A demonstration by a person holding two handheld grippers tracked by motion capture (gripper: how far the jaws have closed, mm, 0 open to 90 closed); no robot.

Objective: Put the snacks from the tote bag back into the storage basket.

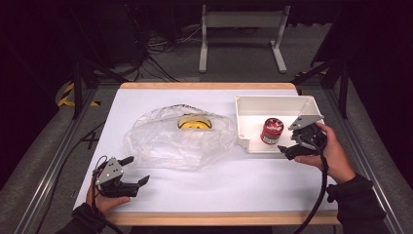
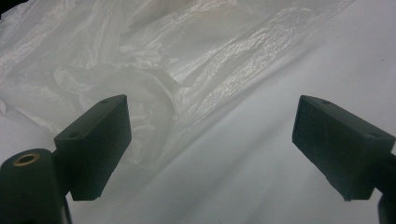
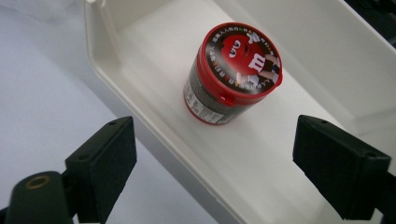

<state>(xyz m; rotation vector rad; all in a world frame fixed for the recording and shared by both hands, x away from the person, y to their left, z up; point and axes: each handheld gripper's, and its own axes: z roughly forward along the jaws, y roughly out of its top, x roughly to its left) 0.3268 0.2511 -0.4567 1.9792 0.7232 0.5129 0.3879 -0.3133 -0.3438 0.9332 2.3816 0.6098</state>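
We see a small round candy tub with a red lid and dark printed wall, standing upright, slightly tilted in the right gripper view, on the floor of a white plastic tray. In the high view, the tub stands near the tray's front wall, at the tabletop's right. A crumpled clear plastic bag lies at mid-tabletop, left of the tray, with a yellow object inside its far part.

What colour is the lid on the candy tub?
Red lid, printed with a cartoon candy character; clearest in the right gripper view.
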